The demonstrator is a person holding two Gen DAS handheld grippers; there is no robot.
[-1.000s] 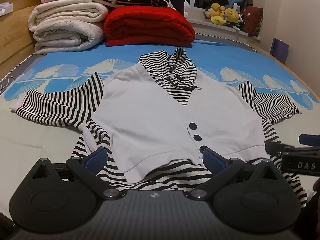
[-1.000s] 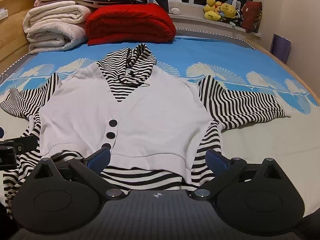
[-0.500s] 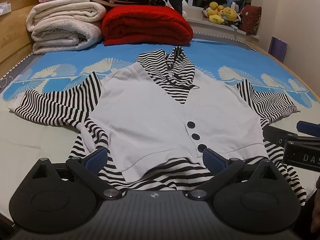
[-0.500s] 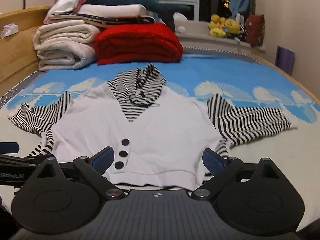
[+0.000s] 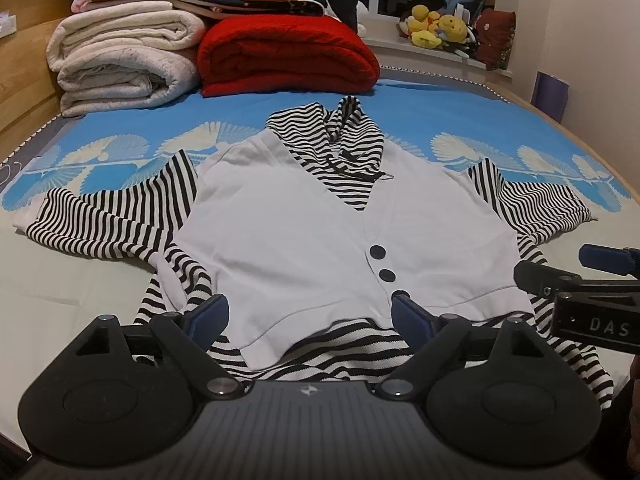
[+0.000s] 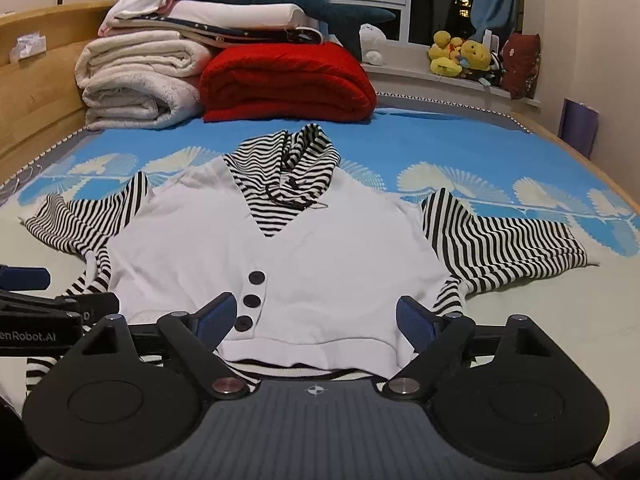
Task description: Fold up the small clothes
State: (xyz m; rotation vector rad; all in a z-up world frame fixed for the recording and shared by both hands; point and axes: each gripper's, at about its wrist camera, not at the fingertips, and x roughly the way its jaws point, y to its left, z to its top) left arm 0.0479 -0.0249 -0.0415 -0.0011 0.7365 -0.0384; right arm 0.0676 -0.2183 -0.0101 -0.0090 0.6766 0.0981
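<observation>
A small top [image 5: 304, 236] lies flat on the bed, face up: white vest front with three dark buttons [image 5: 386, 275], black-and-white striped collar, sleeves and hem. It also shows in the right wrist view [image 6: 320, 256]. Both sleeves are spread out to the sides. My left gripper [image 5: 310, 316] is open and empty, just above the striped hem near its left half. My right gripper [image 6: 320, 318] is open and empty over the hem's right half. Each gripper shows at the edge of the other's view: the right one [image 5: 592, 292], the left one [image 6: 40, 312].
The bed has a blue leaf-print sheet [image 5: 440, 120]. Folded cream blankets [image 5: 120, 68] and a red blanket [image 5: 288, 56] are stacked at the head. A wooden bed frame [image 6: 36, 96] runs along the left. Plush toys [image 6: 460, 56] sit on the window sill.
Both grippers have drawn back and tilted up a little; the top sits further from the cameras. The top has not moved. Both grippers stay open.
</observation>
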